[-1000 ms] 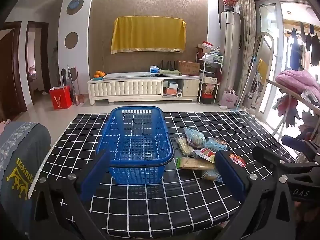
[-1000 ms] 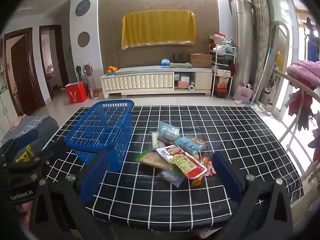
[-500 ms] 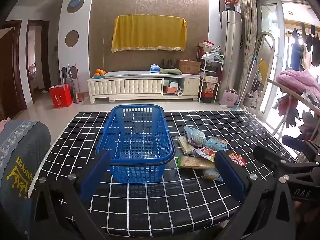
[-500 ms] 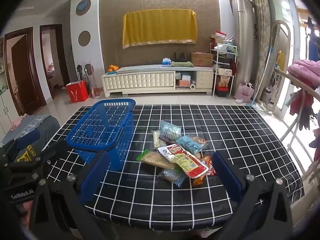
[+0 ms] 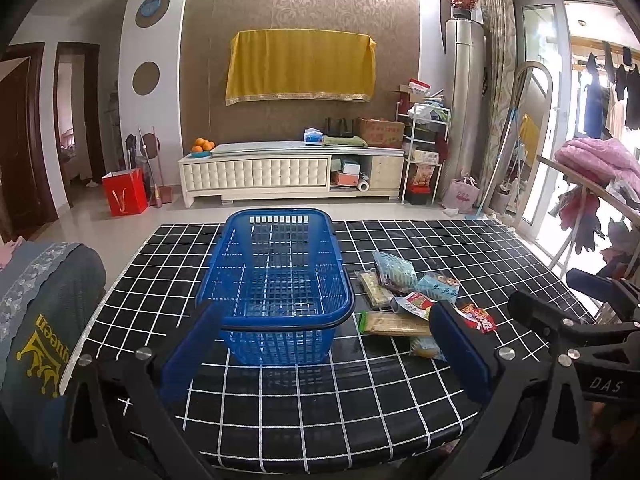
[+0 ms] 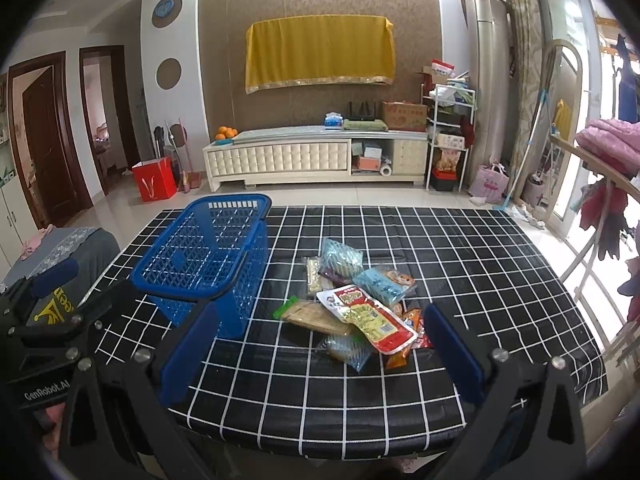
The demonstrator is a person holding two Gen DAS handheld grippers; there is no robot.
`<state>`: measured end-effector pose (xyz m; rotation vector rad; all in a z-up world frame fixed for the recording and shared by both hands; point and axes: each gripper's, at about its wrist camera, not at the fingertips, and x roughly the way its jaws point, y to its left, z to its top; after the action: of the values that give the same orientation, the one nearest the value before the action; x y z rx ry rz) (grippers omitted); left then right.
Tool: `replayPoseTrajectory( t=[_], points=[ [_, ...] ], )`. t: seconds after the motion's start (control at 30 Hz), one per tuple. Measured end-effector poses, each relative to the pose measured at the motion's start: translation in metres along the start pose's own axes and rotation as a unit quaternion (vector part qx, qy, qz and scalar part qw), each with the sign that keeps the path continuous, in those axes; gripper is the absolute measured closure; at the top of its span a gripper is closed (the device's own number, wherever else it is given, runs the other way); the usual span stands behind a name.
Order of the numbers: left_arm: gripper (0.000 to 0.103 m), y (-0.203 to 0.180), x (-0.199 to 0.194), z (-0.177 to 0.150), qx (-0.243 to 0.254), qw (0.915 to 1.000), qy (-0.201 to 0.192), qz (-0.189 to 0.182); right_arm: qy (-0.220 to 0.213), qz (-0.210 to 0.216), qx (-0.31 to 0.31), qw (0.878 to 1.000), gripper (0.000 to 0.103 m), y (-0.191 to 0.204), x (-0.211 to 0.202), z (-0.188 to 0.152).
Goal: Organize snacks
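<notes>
An empty blue plastic basket (image 5: 276,280) (image 6: 208,256) stands on a black table with a white grid (image 5: 320,400) (image 6: 460,264). A pile of several snack packets (image 6: 352,300) (image 5: 404,304) lies just right of it; a red-and-white packet (image 6: 366,318) lies on top. My left gripper (image 5: 324,344) is open and empty, held above the near table edge in front of the basket. My right gripper (image 6: 320,352) is open and empty, in front of the snack pile.
A chair with a grey cover (image 5: 40,320) stands at the table's left. A clothes rack with pink bedding (image 5: 596,168) is at the right. A white TV cabinet (image 5: 292,172) and a red bag (image 5: 124,196) stand across the floor.
Both grippers have drifted slightly forward and up; the view of the table shifts a little. Both stay open and empty, and nothing on the table has moved.
</notes>
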<state>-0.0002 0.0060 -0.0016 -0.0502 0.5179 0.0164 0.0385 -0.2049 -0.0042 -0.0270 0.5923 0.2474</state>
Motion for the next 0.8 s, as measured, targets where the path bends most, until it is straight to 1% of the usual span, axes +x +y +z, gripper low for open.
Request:
replayPoseTrajectory(
  t=[0.8],
  points=[
    [0.0, 0.006, -0.0038, 0.0012, -0.006, 1.0, 0.003, 0.004, 0.005, 0.005, 0.0, 1.0, 0.0, 0.0055, 0.0023, -0.0017]
  ],
)
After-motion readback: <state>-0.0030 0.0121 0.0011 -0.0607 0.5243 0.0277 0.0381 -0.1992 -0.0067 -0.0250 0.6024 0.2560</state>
